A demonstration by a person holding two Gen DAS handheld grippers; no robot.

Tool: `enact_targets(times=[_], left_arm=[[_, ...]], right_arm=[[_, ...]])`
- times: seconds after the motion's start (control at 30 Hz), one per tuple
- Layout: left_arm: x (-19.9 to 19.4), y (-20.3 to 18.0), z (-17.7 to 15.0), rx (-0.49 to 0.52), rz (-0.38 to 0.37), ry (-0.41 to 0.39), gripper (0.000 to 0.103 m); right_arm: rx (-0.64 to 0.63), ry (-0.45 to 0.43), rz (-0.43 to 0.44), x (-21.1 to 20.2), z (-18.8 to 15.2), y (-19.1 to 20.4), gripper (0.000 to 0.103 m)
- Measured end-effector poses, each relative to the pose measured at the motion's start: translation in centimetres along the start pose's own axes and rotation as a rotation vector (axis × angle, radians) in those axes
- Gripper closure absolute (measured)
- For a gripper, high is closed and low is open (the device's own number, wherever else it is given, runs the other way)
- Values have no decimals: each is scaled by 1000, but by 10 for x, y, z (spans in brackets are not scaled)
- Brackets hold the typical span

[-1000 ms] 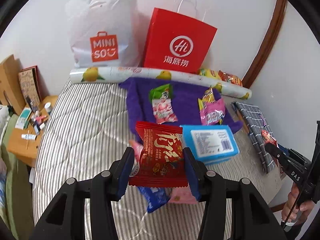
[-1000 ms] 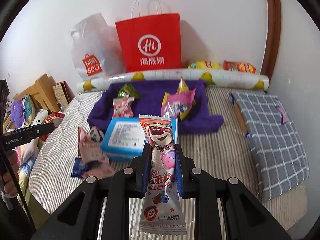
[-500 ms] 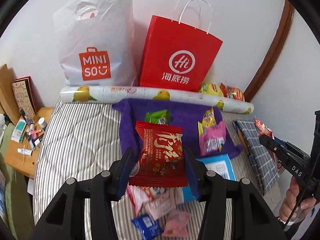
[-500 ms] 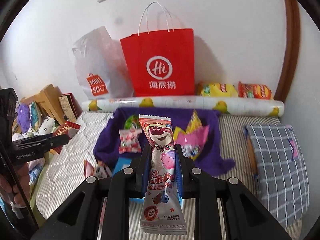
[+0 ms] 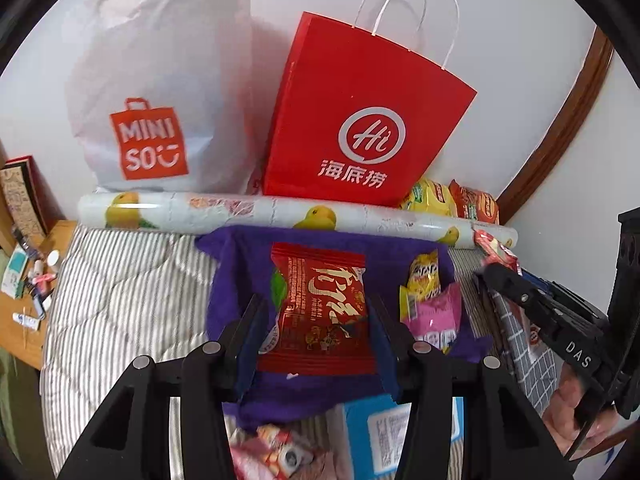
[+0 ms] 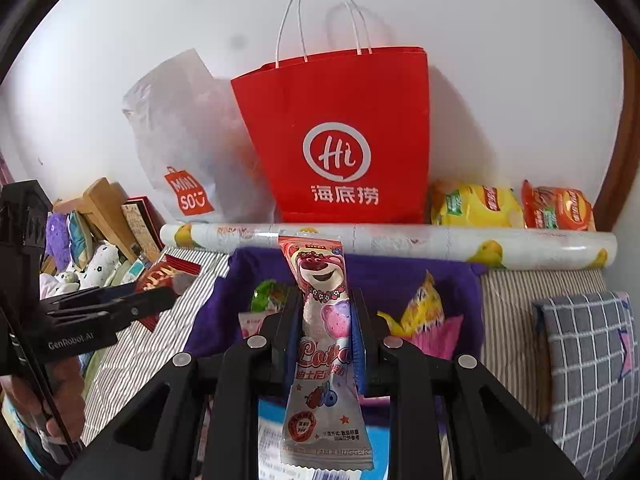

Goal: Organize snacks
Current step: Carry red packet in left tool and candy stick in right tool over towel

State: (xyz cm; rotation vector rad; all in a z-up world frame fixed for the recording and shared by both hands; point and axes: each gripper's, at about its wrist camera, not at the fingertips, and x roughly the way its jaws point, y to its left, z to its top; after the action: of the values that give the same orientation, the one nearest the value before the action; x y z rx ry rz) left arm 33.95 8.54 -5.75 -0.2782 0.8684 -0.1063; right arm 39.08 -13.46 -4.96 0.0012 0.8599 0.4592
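Both grippers have carried their packets forward, away from the blue box point(image 5: 404, 432) and over the purple towel point(image 5: 244, 268). Left gripper point(image 5: 316, 320) pinches a red snack packet point(image 5: 320, 312) by its side edges; right gripper point(image 6: 322, 324) has its jaws pressed together on a pink bear-print snack stick point(image 6: 324, 320). On the towel already lie a green-topped packet point(image 6: 266, 296) and a yellow and pink packet point(image 5: 430, 308). Loose packets point(image 5: 276, 452) remain before the towel. Beyond it stand a red paper bag point(image 5: 360, 120) and white Miniso bag point(image 5: 160, 92).
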Motion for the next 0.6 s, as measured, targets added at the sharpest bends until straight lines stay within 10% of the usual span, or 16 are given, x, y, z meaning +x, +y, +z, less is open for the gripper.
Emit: enact_targets(times=[0.6], left_arm=[[70, 15, 27, -30, 77, 51, 56]], right_arm=[[-1, 173, 0, 90, 0, -25, 81]])
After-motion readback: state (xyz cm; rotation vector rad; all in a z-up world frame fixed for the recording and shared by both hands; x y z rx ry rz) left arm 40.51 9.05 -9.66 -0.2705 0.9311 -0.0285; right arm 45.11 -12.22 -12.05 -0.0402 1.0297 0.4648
